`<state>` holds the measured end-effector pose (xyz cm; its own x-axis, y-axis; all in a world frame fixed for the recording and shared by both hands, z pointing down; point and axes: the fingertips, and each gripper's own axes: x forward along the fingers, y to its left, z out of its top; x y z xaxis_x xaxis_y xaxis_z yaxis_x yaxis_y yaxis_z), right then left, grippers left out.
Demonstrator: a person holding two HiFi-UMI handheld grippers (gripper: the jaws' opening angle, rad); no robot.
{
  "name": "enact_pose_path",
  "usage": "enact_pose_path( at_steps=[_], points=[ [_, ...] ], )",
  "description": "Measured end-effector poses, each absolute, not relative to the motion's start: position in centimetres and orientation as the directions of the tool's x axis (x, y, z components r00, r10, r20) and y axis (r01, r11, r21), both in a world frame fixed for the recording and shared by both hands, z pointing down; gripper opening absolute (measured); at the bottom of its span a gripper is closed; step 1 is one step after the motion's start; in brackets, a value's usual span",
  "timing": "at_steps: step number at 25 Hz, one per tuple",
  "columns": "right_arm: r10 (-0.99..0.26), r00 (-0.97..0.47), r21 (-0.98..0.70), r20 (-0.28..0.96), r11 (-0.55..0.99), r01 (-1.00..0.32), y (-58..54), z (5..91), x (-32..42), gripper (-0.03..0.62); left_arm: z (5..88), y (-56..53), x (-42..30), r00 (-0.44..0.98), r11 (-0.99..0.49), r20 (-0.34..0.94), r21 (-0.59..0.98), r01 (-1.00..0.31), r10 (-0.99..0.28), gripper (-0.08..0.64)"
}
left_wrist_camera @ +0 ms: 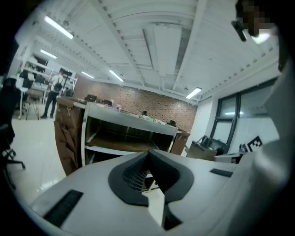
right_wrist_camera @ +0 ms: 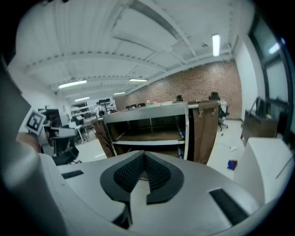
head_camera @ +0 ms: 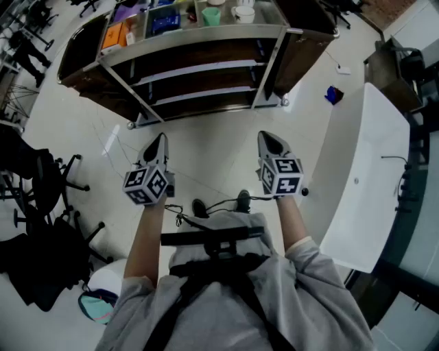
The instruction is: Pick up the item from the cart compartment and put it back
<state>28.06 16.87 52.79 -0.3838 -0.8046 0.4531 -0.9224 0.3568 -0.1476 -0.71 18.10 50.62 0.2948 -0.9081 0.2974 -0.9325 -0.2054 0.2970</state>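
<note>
A metal cart (head_camera: 199, 35) with shelves stands on the floor ahead of me. Its top compartments hold an orange box (head_camera: 113, 34), a blue item (head_camera: 164, 20), a green cup (head_camera: 211, 15) and a white cup (head_camera: 243, 12). My left gripper (head_camera: 159, 139) and right gripper (head_camera: 269, 137) hover side by side over the floor, well short of the cart, both shut and empty. In the left gripper view the jaw tips (left_wrist_camera: 148, 154) meet in front of the cart (left_wrist_camera: 129, 122). The right gripper view shows closed tips (right_wrist_camera: 144, 154) before the same cart (right_wrist_camera: 152, 113).
A white table (head_camera: 363, 171) runs along the right. Black office chairs (head_camera: 41, 178) crowd the left. Brown bags (head_camera: 305, 48) hang on the cart's ends. A small blue object (head_camera: 334, 94) lies on the floor. A person (left_wrist_camera: 54, 90) stands far off.
</note>
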Motion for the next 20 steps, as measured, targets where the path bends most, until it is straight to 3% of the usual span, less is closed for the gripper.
enact_pose_path(
  at_steps=[5, 20],
  points=[
    [-0.815, -0.35, -0.079, 0.462, 0.355, -0.931, 16.6, 52.6, 28.3, 0.009, 49.7, 18.4, -0.5, 0.225, -0.192, 0.316, 0.133, -0.972, -0.922, -0.005],
    [-0.72, -0.545, -0.139, 0.429, 0.544, -0.828, 15.3, 50.9, 29.0, 0.009, 47.3, 18.2, 3.6, 0.172, -0.141, 0.276, 0.129, -0.981, -0.946, -0.005]
  ],
)
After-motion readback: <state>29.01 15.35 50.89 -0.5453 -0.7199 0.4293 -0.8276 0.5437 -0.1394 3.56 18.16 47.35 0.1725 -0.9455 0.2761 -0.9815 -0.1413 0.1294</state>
